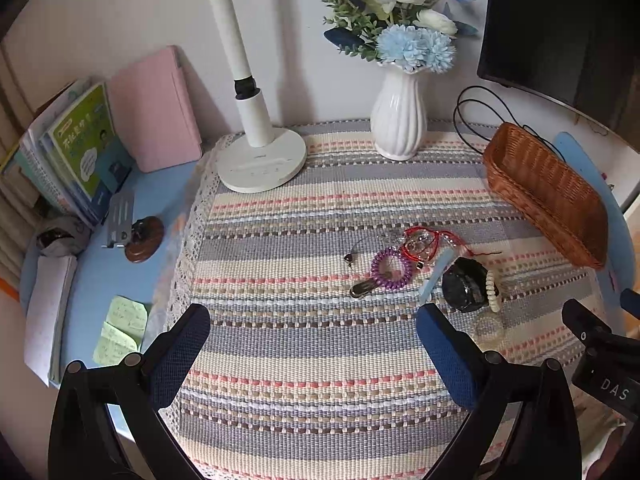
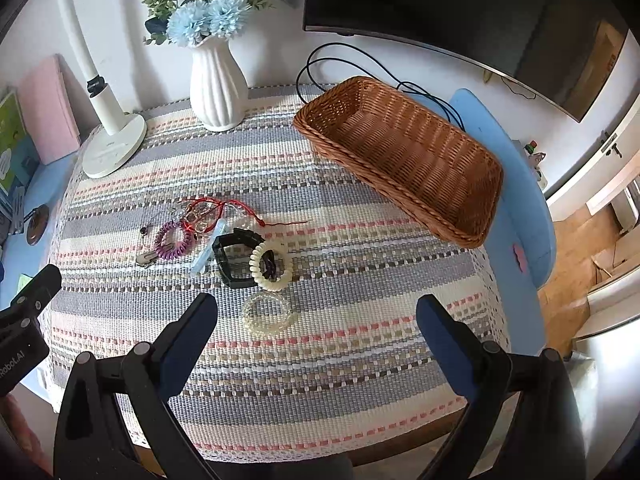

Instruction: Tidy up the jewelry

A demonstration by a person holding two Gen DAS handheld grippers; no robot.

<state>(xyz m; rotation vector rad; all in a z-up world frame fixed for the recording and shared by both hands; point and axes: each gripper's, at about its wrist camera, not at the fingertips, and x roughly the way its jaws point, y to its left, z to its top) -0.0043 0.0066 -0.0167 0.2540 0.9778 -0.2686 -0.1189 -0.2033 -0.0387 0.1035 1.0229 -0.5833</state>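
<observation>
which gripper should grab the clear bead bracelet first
Right. The clear bead bracelet lies just ahead of the open right gripper, and the basket is on its side. The left gripper sits farther over.

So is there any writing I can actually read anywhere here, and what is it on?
"DAS": on the black body of the right claw, seen from the left camera.
"Robot.AI", start cut off: on the left claw, seen from the right camera.
Green book: cover print too blurred to read.
Green notes: handwriting too small.
Lamp base: marks illegible.

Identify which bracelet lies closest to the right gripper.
The clear beaded bracelet, lying alone just ahead of the open right gripper; the cream bracelet and black bracelet sit farther back, touching.
</observation>
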